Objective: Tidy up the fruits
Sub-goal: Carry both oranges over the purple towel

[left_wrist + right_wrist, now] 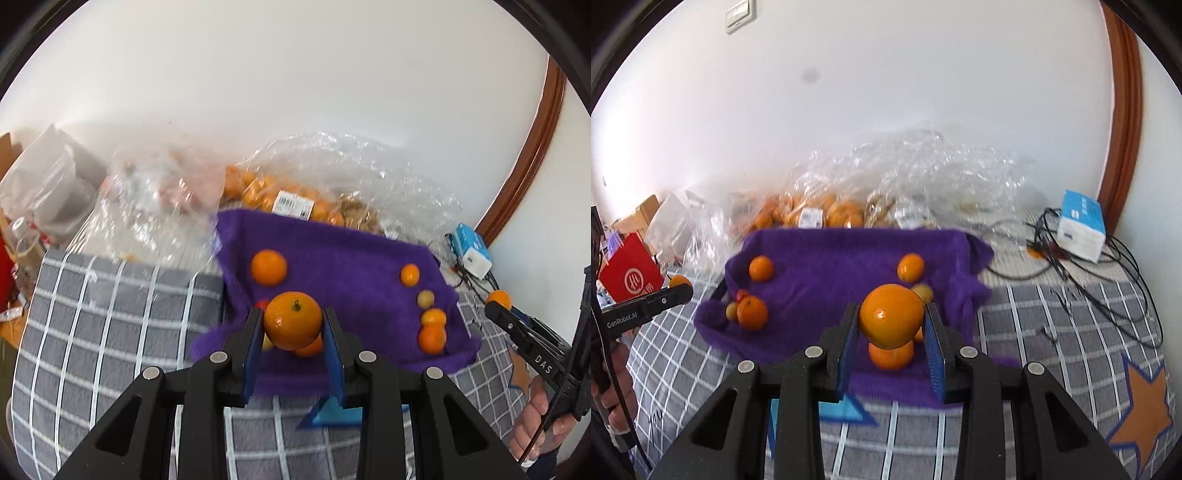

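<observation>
In the left wrist view, the left gripper [293, 325] sits at lower centre with its two blue-padded fingers [254, 354] clenched on an orange [293, 320], stem end facing the camera, held clear above the purple cloth [347, 258]. Just behind and below that fruit, part of another orange [312, 349] and a sliver of something red show on the cloth. Further out lie one orange at upper left of the cloth [268, 267], a small one at upper right [409, 274], a pale yellowish fruit [425, 298] beneath it, and two oranges touching at the right edge [432, 338].

In the right wrist view, the right gripper [892, 325] also grasps an orange [891, 315] between its fingers [934, 354], lifted over another orange [891, 356] that rests on the cloth below it.

The cloth lies on a grey bedspread with white checks [110, 314]. Behind it, clear plastic bags [332, 173] hold many more oranges. A blue and white tissue pack [1080, 229] and black cables [1108, 288] lie at the right of the right view; a red paper bag [629, 275] stands at its left edge. A hand [535, 424] grips the other tool's handle at lower right of the left view.
</observation>
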A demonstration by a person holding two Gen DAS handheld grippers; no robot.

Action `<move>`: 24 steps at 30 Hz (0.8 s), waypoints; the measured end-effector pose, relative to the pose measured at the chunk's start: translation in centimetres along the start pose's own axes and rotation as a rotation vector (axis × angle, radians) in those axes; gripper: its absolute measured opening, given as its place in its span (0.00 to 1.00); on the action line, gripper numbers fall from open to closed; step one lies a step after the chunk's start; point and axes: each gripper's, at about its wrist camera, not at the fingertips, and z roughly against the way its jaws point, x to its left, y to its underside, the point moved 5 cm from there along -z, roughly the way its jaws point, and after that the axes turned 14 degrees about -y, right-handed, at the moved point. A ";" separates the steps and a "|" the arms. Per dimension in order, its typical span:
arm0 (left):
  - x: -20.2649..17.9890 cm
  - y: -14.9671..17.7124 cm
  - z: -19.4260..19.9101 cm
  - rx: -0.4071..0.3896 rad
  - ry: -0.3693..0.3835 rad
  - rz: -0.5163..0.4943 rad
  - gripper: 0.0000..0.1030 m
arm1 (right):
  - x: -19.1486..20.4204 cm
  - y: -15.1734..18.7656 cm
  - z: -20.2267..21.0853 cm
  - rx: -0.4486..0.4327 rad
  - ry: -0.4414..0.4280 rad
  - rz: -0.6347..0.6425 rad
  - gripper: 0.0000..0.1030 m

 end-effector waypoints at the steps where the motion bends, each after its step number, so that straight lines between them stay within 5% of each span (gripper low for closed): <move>1: -0.2 -0.4 -0.3 -0.003 -0.001 -0.001 0.29 | -0.1 -0.5 -0.4 0.002 -0.002 -0.001 0.33; 14: -2.9 -2.0 -8.4 0.099 -0.035 -0.031 0.29 | -2.1 0.1 -10.0 0.165 -0.050 -0.022 0.33; 24: -3.1 -0.4 -11.1 0.149 -0.043 -0.016 0.29 | -1.7 1.3 -12.2 0.201 0.009 0.057 0.33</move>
